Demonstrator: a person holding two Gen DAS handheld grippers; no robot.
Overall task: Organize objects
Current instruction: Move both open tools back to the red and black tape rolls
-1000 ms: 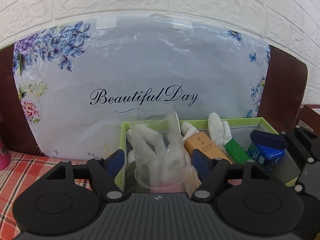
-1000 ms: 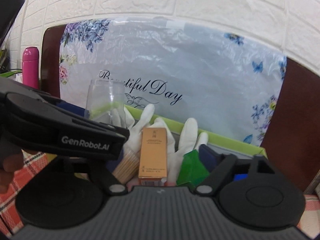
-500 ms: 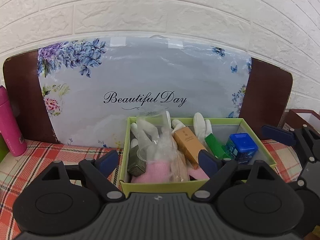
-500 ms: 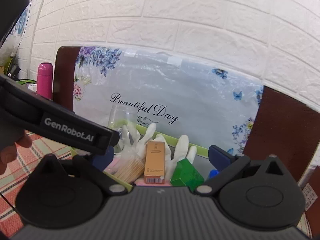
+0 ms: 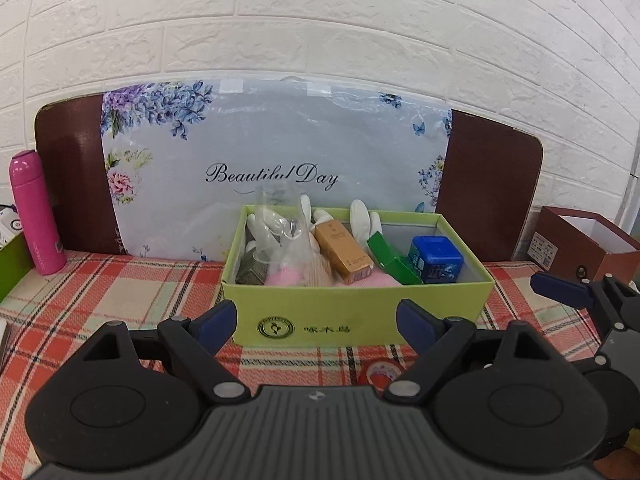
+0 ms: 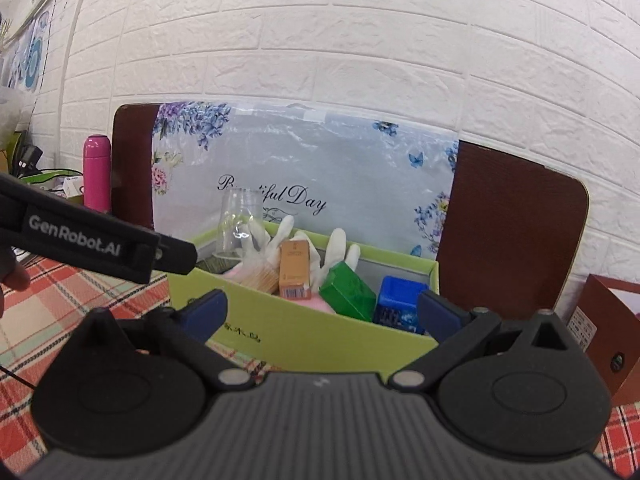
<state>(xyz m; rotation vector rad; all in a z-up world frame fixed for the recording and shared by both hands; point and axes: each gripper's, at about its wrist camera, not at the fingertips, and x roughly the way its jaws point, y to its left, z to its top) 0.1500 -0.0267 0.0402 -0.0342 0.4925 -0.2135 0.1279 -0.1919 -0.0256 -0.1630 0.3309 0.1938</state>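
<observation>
White brick wall behind; floral "Beautiful Day" placemat [image 5: 276,152] propped against it; red plaid tablecloth [image 5: 100,296] below, with pink flask [image 5: 34,212] at far left. On the cloth, green box [image 5: 352,312] holding clear plastic cup [image 5: 276,220] upside down at left, white gloves [image 5: 362,220], orange carton [image 5: 344,252], green packet [image 5: 390,258] and blue cube [image 5: 436,258]. Cup probably light, thin-walled, slippery and easily crushed: best taken across its side wall, gently. Cartons likely light and stiff, to be pinched across flat faces; gloves soft and limp. Left gripper [image 5: 316,322] spread wide, empty, touching nothing, hovering just before the box front. Right gripper [image 6: 322,314] likewise spread wide and empty, near the box's right corner.
</observation>
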